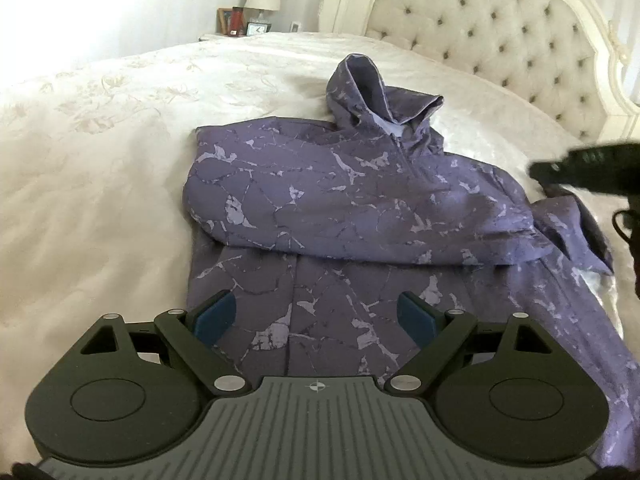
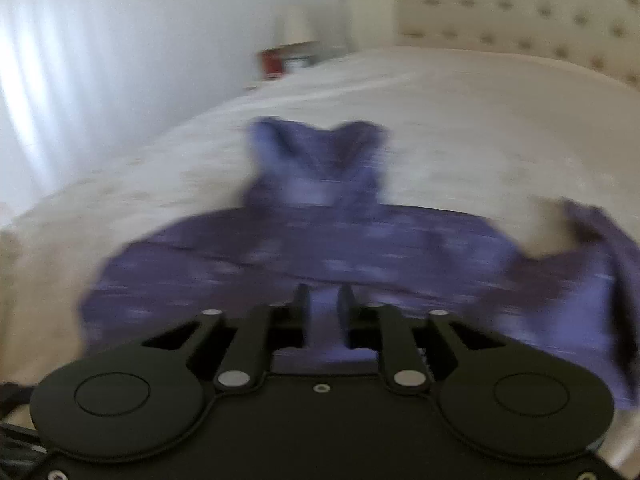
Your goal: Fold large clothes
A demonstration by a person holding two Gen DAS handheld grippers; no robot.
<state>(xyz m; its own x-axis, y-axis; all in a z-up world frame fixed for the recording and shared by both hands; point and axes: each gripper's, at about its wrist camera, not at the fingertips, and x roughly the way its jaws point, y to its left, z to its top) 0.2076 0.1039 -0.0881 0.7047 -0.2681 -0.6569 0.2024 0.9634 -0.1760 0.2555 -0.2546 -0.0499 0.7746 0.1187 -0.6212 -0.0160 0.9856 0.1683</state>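
Left wrist view: hoodie (image 1: 340, 208) lies ahead of released left gripper (image 1: 316, 320); right gripper (image 2: 324, 300) grasps its fabric.

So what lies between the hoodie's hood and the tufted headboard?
Only bare cream bedspread separates the hood from the headboard, shown in the left wrist view.

Hoodie (image 1: 344, 208) on bed (image 1: 100, 160), before headboard (image 1: 500, 32)
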